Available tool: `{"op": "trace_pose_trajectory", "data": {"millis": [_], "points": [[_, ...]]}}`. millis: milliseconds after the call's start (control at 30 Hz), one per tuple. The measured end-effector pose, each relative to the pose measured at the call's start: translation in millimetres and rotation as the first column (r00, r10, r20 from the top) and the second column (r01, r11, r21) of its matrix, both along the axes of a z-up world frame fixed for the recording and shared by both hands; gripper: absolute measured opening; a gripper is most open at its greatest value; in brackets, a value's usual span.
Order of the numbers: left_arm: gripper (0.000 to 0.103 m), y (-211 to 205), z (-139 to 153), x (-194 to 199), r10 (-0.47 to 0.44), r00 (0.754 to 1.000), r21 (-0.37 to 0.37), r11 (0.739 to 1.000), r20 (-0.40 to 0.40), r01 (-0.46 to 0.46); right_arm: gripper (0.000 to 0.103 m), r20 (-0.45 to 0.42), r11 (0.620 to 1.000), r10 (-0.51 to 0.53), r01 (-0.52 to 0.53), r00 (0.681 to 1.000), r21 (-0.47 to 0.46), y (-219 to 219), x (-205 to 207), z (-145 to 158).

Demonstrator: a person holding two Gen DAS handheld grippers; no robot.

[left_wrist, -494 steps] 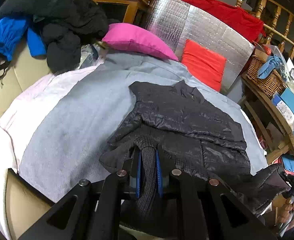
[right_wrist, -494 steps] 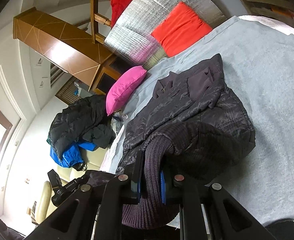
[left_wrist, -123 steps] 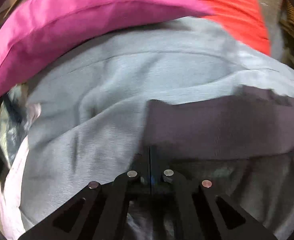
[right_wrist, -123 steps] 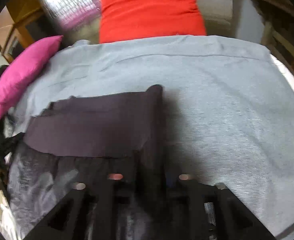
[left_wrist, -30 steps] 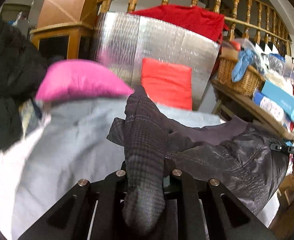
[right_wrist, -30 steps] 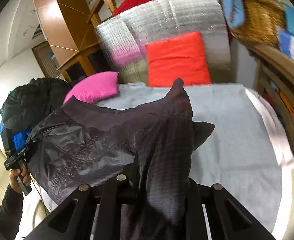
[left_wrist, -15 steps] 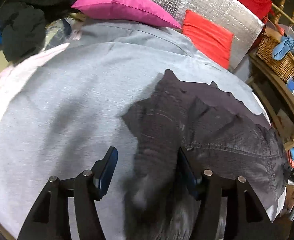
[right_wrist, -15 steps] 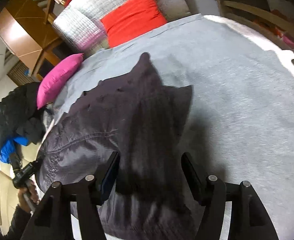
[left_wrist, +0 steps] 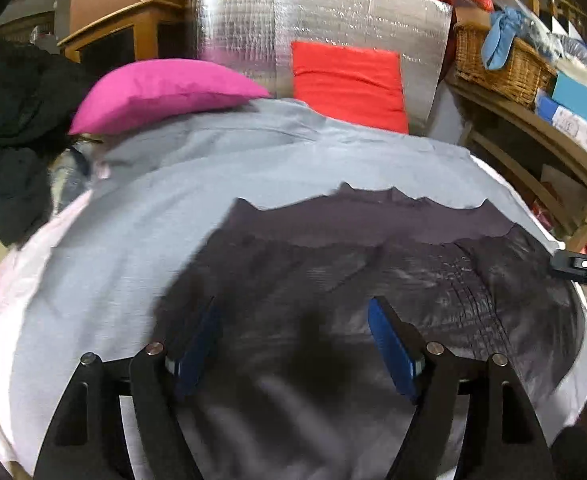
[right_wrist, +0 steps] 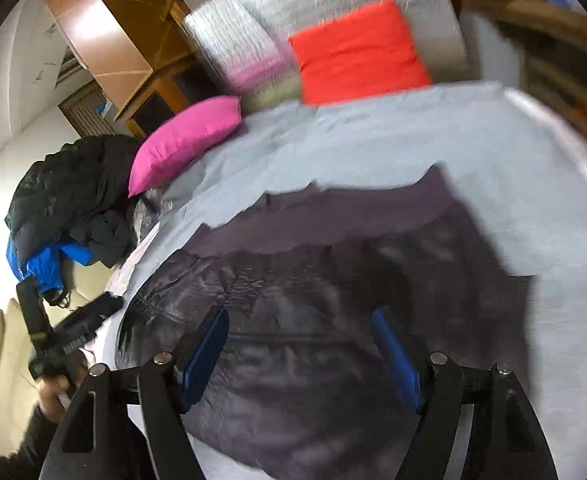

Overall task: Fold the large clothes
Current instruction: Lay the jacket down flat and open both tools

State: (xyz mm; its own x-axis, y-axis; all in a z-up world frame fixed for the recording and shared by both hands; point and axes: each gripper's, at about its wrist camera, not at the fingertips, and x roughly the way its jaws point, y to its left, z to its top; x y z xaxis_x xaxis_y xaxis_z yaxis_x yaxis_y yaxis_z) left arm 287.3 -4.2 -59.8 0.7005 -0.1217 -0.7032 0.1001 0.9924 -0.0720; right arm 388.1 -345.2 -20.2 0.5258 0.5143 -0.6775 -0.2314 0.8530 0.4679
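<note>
A dark quilted jacket [left_wrist: 373,272] lies spread on the grey bedsheet [left_wrist: 141,208], its purple lining folded out along the far edge. My left gripper [left_wrist: 293,340] hovers low over the jacket's near left part, jaws opening wide, blue pads clear of the cloth. In the right wrist view the same jacket [right_wrist: 313,280] fills the middle. My right gripper [right_wrist: 301,352] stands over its near right part, jaws also opening, with fabric below the gap and nothing pinched. The near edge of the jacket is blurred.
A pink pillow [left_wrist: 165,92] and a red cushion [left_wrist: 345,76] lean on a silver foil panel [left_wrist: 313,12] at the head of the bed. Dark and blue coats [right_wrist: 65,216] are piled at the left. A wicker basket [left_wrist: 501,64] and boxes fill a wooden shelf at the right.
Both grippers held the jacket's knit-edged corners up a second ago. They have sunk toward the bed and opened, and the jacket has dropped flat on the sheet.
</note>
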Motion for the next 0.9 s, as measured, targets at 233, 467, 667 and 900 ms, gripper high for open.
{"op": "trace_pose_trajectory", "data": {"millis": [233, 467, 667, 900], "points": [[0.079, -10.2, -62.1, 21.7, 0.091, 0.991, 0.037, 0.995, -0.102, -0.088, 0.077, -0.071, 0.991, -0.128, 0.124, 0.989, -0.054, 5.7, 22.9, -64.5], [0.079, -15.3, -57.4, 15.6, 0.113, 0.987, 0.072, 0.992, -0.115, -0.105, 0.077, 0.023, 0.943, -0.134, 0.135, 0.991, -0.304, 35.0, 11.4, -71.0], [0.079, -1.3, -21.2, -32.0, 0.165, 0.986, 0.067, 0.984, -0.024, -0.163, 0.077, 0.202, 0.921, -0.175, 0.233, 0.964, -0.314, 41.4, -40.9, -21.5], [0.079, 28.5, -22.9, -70.8, 0.264, 0.964, 0.074, 0.962, 0.000, -0.264, 0.080, 0.282, 0.888, -0.182, 0.281, 0.942, -0.364, 66.3, -103.5, -41.1]]}}
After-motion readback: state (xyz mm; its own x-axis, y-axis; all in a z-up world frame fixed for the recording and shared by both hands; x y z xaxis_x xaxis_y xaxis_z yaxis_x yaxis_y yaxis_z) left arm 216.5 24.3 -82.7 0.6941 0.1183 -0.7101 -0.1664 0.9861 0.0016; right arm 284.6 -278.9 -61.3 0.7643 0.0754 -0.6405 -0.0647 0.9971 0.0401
